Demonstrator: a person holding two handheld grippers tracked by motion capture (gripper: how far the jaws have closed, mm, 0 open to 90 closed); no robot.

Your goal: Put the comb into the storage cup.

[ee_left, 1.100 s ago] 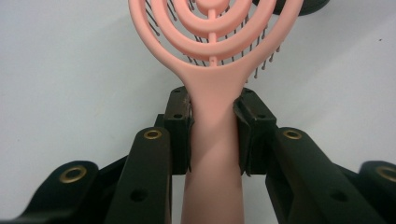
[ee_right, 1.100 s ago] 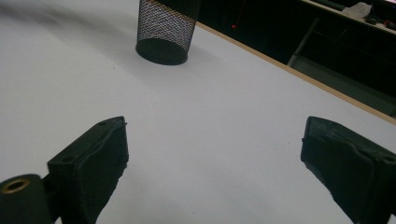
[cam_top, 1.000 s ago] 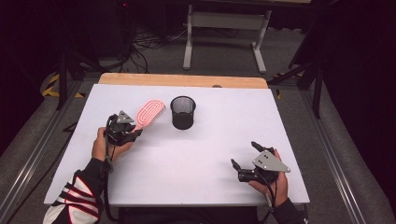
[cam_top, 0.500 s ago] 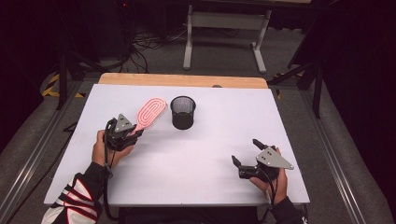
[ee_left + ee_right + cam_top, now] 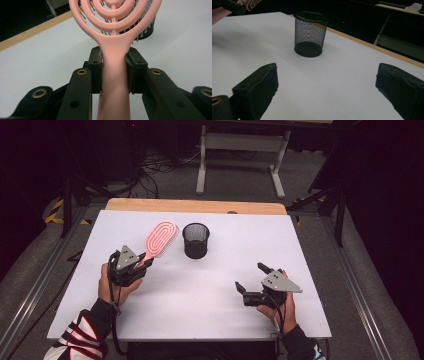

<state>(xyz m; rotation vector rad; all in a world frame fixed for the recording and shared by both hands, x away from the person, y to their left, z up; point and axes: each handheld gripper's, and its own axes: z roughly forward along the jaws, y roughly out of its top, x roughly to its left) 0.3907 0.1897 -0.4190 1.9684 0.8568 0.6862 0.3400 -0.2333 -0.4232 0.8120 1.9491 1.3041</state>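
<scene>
Nearest the person, at about four o'clock on the white surface [image 5: 210, 315], the right gripper [image 5: 251, 284] rests in the right hand [image 5: 280, 307] with its jaws spread wide and nothing between them; in the right gripper view those jaws stand far apart at the bottom corners, bare surface between them. At about nine o'clock, the left gripper [image 5: 142, 263] sits in the left hand [image 5: 112, 287], its jaws clamped on the handle of the pink hairbrush [image 5: 160, 237]. The left gripper view shows the two black pads pressing either side of the handle just below the brush head [image 5: 115, 15], whose concentric loops and bristles rise above the jaws. In the high view the brush head points toward one o'clock from the gripper, tilted up off the surface. Just beyond it, toward twelve o'clock near the middle of the surface, the black mesh cup [image 5: 196, 240] stands upright and apart from the brush. Past the far edge runs a wooden strip [image 5: 195, 206].
</scene>
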